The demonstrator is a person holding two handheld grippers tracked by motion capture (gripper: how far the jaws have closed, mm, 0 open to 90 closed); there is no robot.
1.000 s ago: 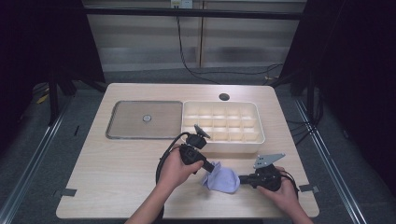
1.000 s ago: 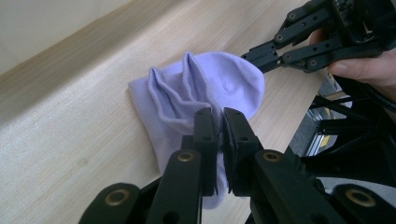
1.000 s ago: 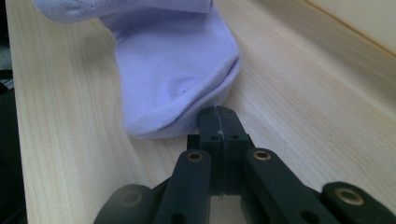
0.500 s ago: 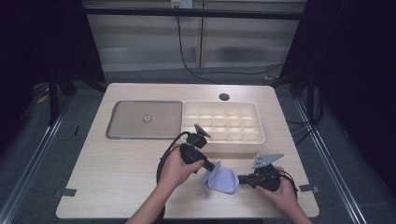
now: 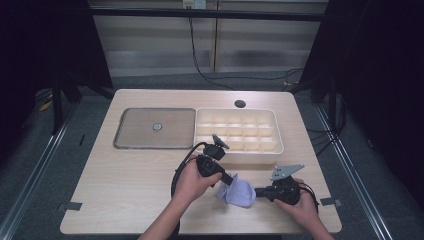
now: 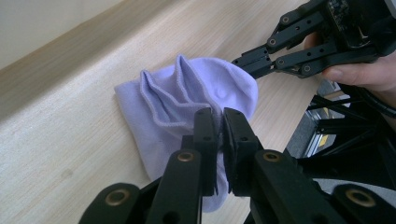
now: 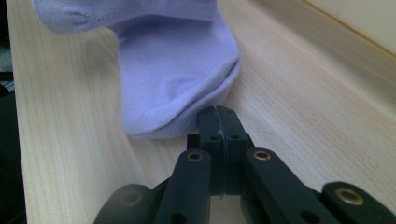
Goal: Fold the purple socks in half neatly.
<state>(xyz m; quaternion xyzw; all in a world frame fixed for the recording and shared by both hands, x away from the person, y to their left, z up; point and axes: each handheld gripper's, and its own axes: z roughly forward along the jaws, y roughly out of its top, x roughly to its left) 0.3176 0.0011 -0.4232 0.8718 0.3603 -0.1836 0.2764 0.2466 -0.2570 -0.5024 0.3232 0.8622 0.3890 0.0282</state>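
The left tool (image 5: pixel 227 178) is pinching the lilac sock's (image 5: pixel 239 191) edge between clenched jaws; the right tool (image 5: pixel 259 191) is clamping its opposite end, the sock lying between both tools on the table (image 5: pixel 125 185)

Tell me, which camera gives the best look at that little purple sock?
The left gripper view: the purple sock lies there nearly whole, its ribbed opening bunched, with the left gripper shut on its edge. The right gripper view shows one rounded end close up. The high view shows a small crumpled patch on the table.
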